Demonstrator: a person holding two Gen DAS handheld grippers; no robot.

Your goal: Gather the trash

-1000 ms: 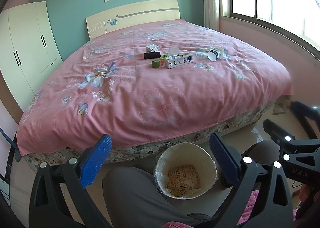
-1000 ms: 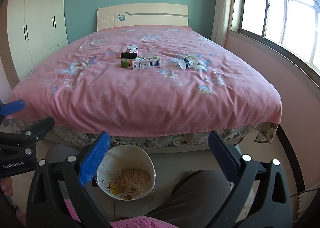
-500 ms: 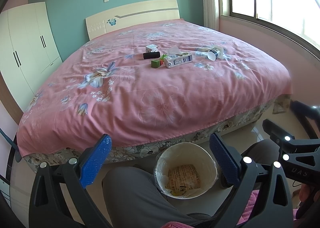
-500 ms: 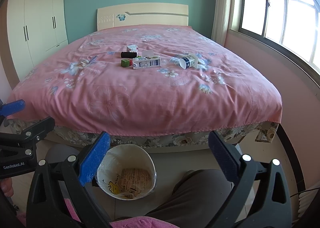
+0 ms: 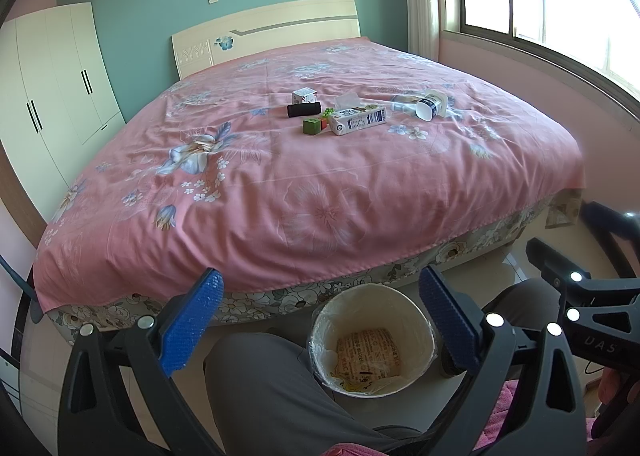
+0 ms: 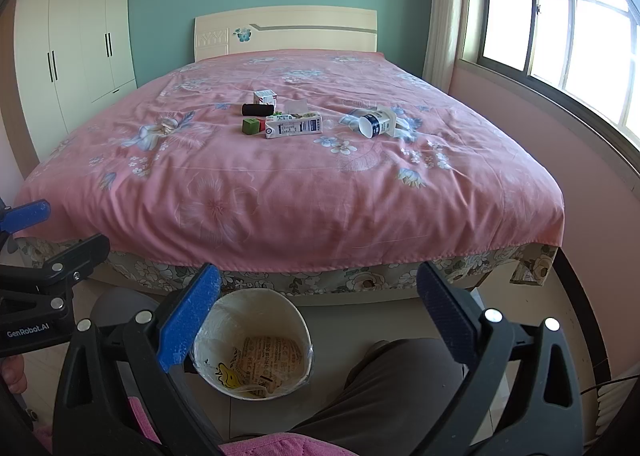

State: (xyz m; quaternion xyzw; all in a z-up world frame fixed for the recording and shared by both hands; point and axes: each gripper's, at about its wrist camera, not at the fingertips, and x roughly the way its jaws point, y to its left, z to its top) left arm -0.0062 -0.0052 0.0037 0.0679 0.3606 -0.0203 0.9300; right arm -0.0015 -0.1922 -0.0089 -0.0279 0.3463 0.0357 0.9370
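Left gripper [image 5: 320,310], right gripper [image 6: 318,304]: jaws wide, empty, poised low over bin [image 6: 208,336] at bed [image 6: 280,176] foot; milk carton [image 6: 294,125], cup [image 6: 374,124] far, awaiting pickup.

Left gripper [image 5: 320,320] and right gripper [image 6: 318,312] hang side by side, level, both with jaws spread wide and gripping nothing, above the person's grey-trousered knees [image 5: 260,388].

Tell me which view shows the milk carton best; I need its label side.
The right wrist view: the milk carton lies broadside, its printed face square to the camera. The left wrist view shows the same carton angled and slightly smaller.
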